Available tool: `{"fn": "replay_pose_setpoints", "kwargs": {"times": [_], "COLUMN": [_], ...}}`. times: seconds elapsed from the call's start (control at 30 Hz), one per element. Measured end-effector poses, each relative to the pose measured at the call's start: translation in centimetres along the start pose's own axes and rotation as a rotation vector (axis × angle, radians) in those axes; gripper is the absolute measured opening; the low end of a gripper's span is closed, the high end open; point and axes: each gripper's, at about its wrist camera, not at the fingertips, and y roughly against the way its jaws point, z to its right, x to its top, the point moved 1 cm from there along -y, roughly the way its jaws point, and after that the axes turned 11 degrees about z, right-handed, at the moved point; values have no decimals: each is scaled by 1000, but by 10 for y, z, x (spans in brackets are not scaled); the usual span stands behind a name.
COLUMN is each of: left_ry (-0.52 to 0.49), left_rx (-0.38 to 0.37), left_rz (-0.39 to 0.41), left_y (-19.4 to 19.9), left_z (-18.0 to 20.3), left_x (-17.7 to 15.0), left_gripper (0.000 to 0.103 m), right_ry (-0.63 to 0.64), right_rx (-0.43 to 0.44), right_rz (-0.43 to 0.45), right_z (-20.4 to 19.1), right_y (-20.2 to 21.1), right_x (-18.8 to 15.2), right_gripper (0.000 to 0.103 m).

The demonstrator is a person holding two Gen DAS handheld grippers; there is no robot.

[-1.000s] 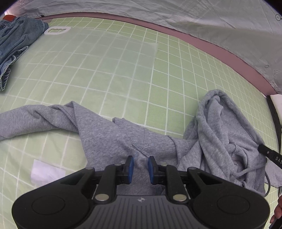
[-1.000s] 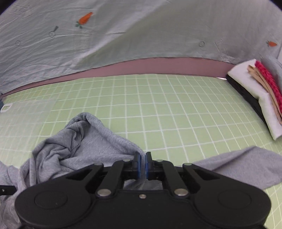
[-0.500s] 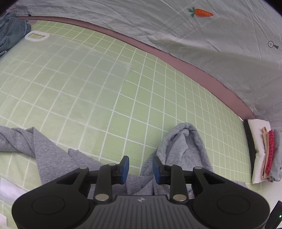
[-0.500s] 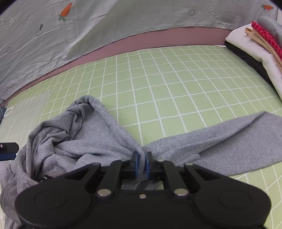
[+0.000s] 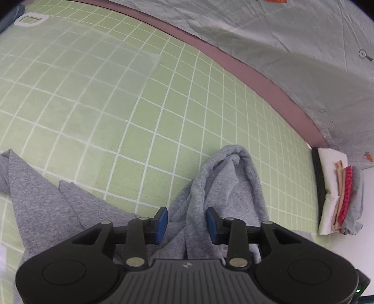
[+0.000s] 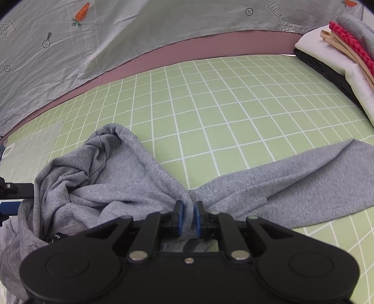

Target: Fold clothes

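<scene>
A grey hoodie lies crumpled on the green grid mat. Its hood is bunched up in the middle, and one sleeve stretches out flat to the right. My left gripper is open low over the hood, with a ridge of grey fabric running up between its blue pads. My right gripper is shut on a pinch of the hoodie where the sleeve meets the body. The left gripper's finger shows at the far left edge of the right wrist view.
A stack of folded clothes sits at the mat's right end. A translucent sheet lies on the far left part of the mat. A grey cloth with carrot prints hangs behind. Denim shows at the top left corner.
My left gripper has opened wider and swung right, from the hoodie's body to the hood. My right gripper has stayed shut on the fabric while the sleeve came into fuller view.
</scene>
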Motion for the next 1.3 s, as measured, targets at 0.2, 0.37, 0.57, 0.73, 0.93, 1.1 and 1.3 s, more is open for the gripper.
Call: {"fn": "replay_pose_setpoints", "kwargs": {"times": [0.2, 0.37, 0.57, 0.73, 0.93, 1.1, 1.3], "left_ry": [-77, -175, -242, -239, -216, -257, -234], "left_rx": [64, 58, 66, 65, 49, 67, 168], "left_rz": [-28, -34, 47, 187, 413, 550, 465], "left_y": [-10, -16, -4, 4, 9, 9, -27], "left_z": [-1, 8, 17, 35, 53, 69, 36], "left_x": [-4, -6, 13, 72, 167, 214, 196], "left_gripper": [38, 17, 7, 6, 6, 10, 30], "right_ry": [8, 74, 144, 242, 275, 223, 190], "right_rx": [-11, -10, 22, 59, 78, 82, 39], "right_rz": [0, -5, 85, 234, 392, 487, 329], "right_z": [-2, -8, -16, -45, -61, -64, -58], "right_y": [-1, -5, 4, -1, -37, -61, -108], "right_x": [-1, 0, 18, 67, 160, 222, 209], "right_gripper": [18, 24, 7, 7, 7, 8, 82]}}
